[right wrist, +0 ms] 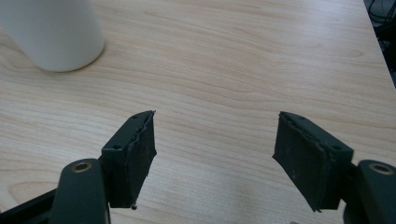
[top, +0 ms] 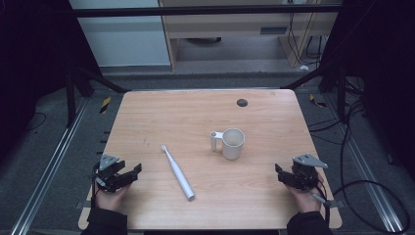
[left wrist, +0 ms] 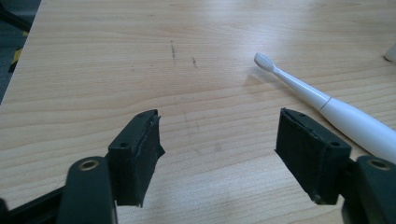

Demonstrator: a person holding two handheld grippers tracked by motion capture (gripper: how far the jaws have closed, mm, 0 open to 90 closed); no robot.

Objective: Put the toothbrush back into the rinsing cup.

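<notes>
The left tool [top: 128, 174] rests near the worktop's [top: 195, 112] left front edge, jaws apart and empty, pointed toward the middle. In the left gripper view its own jaws [left wrist: 217, 154] frame bare wood, with the toothbrush [left wrist: 327, 109] lying just beyond the right-hand jaw.

The toothbrush [top: 177, 172] lies flat and slanted on the worktop, bristle head toward the far left, thick handle toward the near right, well apart from both tools. The likely job is to pick it up and stand it in the cup, and the left tool looks best placed for that. A good grasp would take the thick handle across its width, near the middle or slightly toward the head, so the brush does not swing when lifted. The jaws should come down either side of the handle and close squarely; the round, smooth body could roll or slip out of a glancing pinch.

The cup [top: 233, 143], white with a handle on its left side, stands upright right of centre, apart from the brush. Its inside looks empty, though the bottom is hard to see.

The right tool [top: 283, 175] rests near the right front edge, jaws apart, holding nothing. In the right gripper view its jaws [right wrist: 215, 154] spread over bare wood, with the cup [right wrist: 53, 32] at the far left; it could steady the cup if needed.
</notes>
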